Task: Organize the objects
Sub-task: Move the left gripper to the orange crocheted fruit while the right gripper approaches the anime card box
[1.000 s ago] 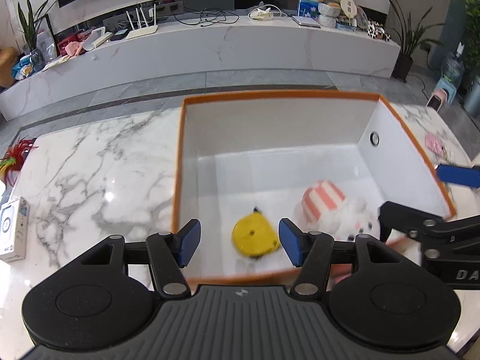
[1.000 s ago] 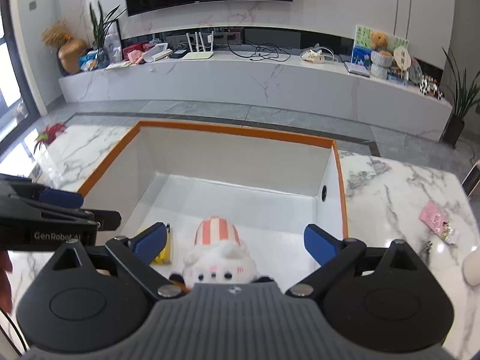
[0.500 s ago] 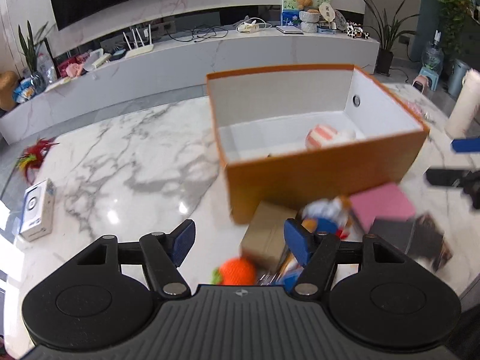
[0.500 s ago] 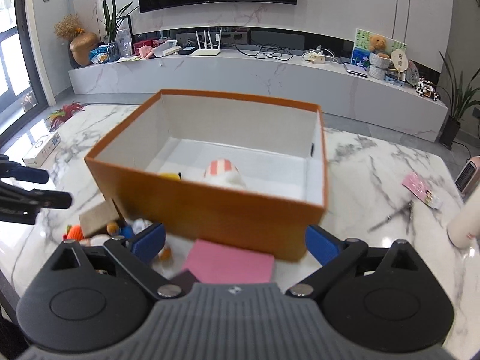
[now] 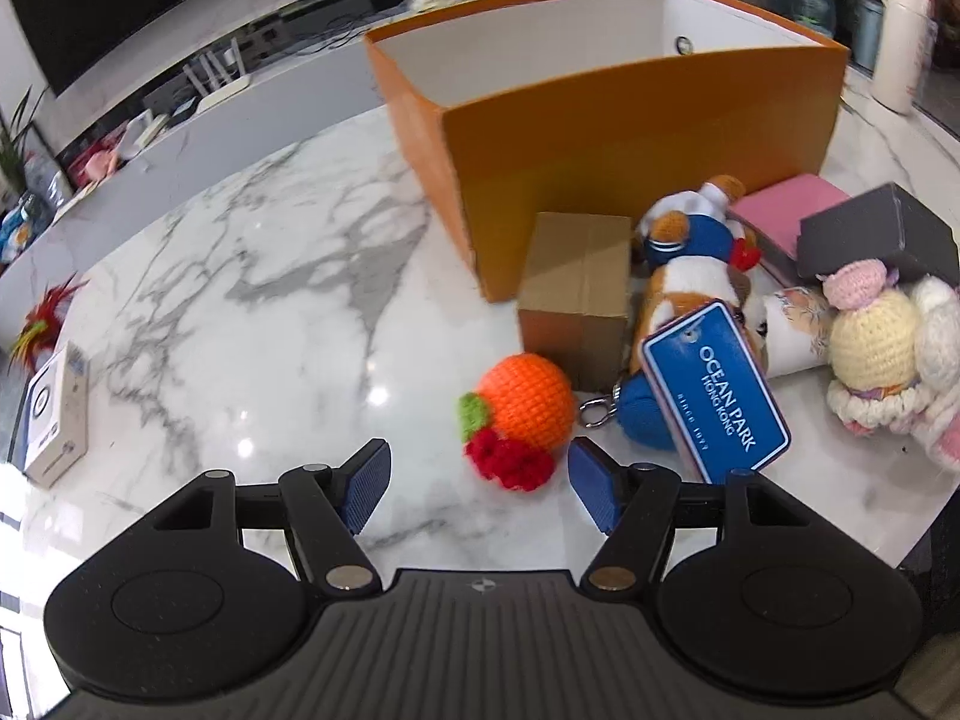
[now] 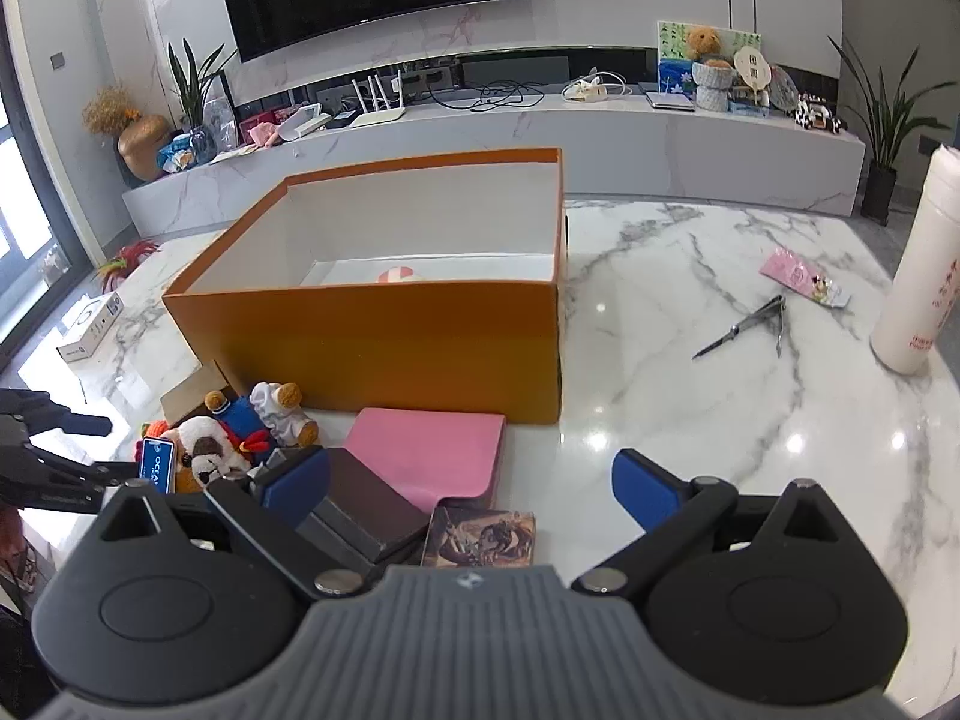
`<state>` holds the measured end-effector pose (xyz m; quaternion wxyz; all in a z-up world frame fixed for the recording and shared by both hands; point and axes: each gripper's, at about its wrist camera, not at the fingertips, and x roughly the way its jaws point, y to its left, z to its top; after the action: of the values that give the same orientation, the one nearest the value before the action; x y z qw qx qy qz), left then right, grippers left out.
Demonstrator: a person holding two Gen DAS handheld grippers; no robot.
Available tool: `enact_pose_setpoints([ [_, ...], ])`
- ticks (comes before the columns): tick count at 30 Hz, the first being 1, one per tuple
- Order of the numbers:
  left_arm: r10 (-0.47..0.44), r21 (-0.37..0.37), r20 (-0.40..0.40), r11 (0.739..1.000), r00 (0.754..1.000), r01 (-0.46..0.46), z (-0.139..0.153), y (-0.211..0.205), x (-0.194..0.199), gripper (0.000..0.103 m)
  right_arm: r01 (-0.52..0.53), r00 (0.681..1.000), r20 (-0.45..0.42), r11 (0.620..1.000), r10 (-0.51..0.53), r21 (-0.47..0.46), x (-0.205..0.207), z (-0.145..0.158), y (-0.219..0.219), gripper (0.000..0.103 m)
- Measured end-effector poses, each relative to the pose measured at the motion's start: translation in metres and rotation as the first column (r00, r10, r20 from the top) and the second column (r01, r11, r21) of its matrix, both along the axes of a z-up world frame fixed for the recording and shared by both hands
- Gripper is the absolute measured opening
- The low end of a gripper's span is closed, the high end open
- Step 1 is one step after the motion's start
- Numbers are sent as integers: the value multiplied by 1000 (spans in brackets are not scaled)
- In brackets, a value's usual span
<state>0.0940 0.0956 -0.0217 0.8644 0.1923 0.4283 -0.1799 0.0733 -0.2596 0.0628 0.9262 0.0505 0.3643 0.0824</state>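
My left gripper (image 5: 477, 483) hangs open low over the marble table, with a crocheted orange (image 5: 525, 405) just ahead of its pads and nothing gripped. Beside the orange lie a small cardboard box (image 5: 576, 294), a plush dog (image 5: 690, 252) with a blue Ocean Park tag (image 5: 714, 384) and a crocheted doll (image 5: 870, 348). My right gripper (image 6: 471, 483) is wide open and empty above a pink box (image 6: 426, 450), a dark grey box (image 6: 360, 510) and a picture-printed box (image 6: 480, 531). Behind the pile stands the open orange box (image 6: 384, 348), where a striped plush (image 6: 400, 275) peeks over the wall.
A tall white tumbler (image 6: 918, 264), a metal folding tool (image 6: 750, 330) and a pink packet (image 6: 804, 276) lie to the right of the orange box. A small white carton (image 5: 54, 414) and a feathery toy (image 5: 42, 318) sit at the far left. The table's near edge is close.
Both grippers have drawn back from above the inside of the orange box and sunk toward the pile in front of it. The left jaws have widened.
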Motion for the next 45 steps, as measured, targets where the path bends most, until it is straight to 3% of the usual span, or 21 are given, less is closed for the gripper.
enact_pose_setpoints([
  [12, -53, 33, 13, 998, 999, 52, -21, -16, 12, 77, 22, 997, -69, 1000, -22, 1, 5, -21, -12, 101],
  [20, -33, 3, 45, 999, 998, 33, -23, -13, 20, 78, -38, 984, -179, 997, 26, -66, 5, -49, -5, 102],
  [25, -26, -2, 48, 1000, 999, 26, -24, -13, 21, 81, -126, 970, -232, 972, 79, -196, 4, -67, 11, 102],
  [34, -20, -4, 47, 1000, 999, 20, -23, -12, 20, 82, -165, 962, -250, 961, 108, -222, 11, -80, 19, 102],
  [40, -13, -7, 43, 1000, 999, 13, -22, -12, 19, 82, -77, 969, -246, 953, 3, -294, 14, -81, 4, 102],
  [45, -44, 4, 55, 999, 998, 44, -23, -15, 16, 82, -85, 976, -215, 959, 26, -271, 14, -79, 5, 102],
])
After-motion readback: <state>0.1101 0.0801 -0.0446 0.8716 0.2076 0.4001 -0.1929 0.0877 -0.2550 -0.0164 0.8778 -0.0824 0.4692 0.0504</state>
